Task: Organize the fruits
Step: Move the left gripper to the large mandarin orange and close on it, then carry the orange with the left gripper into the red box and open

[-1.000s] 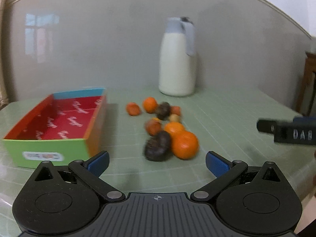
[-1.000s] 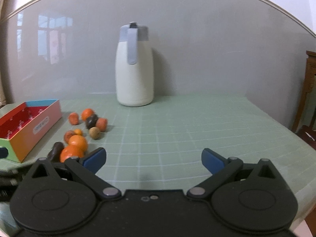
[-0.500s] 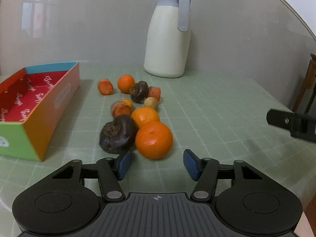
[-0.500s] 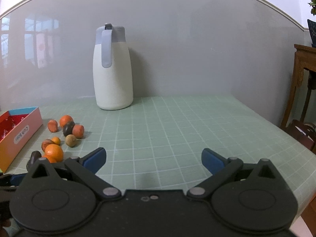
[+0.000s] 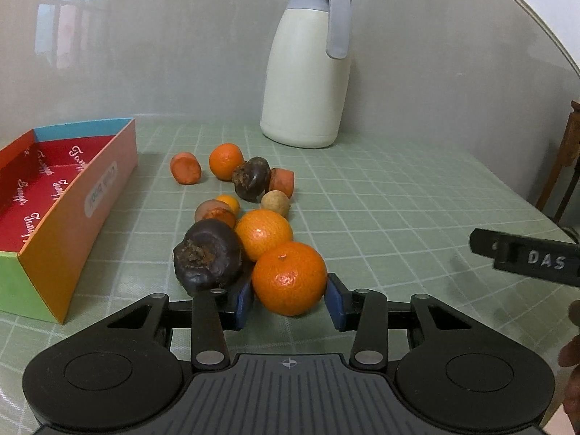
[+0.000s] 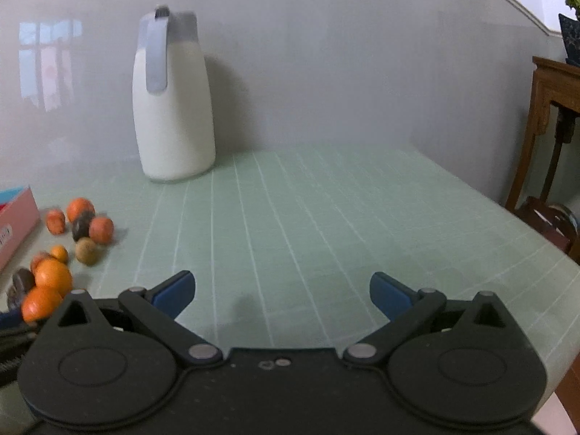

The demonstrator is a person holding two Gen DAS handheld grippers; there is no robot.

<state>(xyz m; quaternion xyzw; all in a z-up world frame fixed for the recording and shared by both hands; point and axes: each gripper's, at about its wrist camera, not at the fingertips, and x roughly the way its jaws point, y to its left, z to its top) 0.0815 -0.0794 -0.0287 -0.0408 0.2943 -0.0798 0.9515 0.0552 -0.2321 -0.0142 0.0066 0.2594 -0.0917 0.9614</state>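
Note:
A pile of fruits lies on the green table. My left gripper (image 5: 289,302) has its blue pads on both sides of the nearest orange (image 5: 289,277); the pads touch or nearly touch it while it rests on the table. A dark purple fruit (image 5: 207,255) sits just left of it, a second orange (image 5: 263,233) behind. Farther back lie smaller orange, red, brown and dark fruits (image 5: 251,178). The colourful box (image 5: 65,199) with a red inside stands at left, empty. My right gripper (image 6: 282,291) is open and empty over bare table; the fruits (image 6: 52,275) show at its left.
A white thermos jug (image 5: 308,69) with a grey lid and handle stands at the back by the wall, also in the right wrist view (image 6: 172,108). A wooden stand (image 6: 547,108) stands beyond the table's right edge.
My left gripper has moved forward and lower to the nearest orange and narrowed its jaws around it. My right gripper has swung a little to the right and stayed open.

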